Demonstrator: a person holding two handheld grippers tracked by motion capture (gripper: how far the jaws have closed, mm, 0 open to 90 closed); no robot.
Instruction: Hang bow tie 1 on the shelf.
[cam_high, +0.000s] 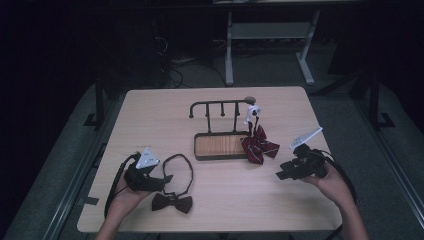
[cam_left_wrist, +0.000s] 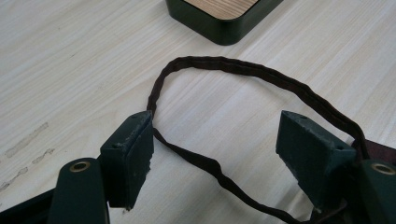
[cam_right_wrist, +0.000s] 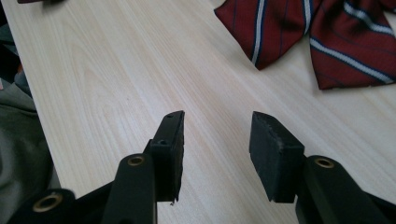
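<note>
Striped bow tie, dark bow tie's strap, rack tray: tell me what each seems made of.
Striped bow tie: woven fabric with a slight satin sheen, probably polyester or silk. Dark bow tie's strap: matte brown cloth band, creased and seamed. Rack tray: smooth dark rim, probably painted metal, around a light wood-grain panel.

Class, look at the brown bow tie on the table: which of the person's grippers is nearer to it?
The left. The left gripper sits open over the strap of the brown bow tie. The right gripper is far across the table, open, beside the striped red bow tie.
</note>
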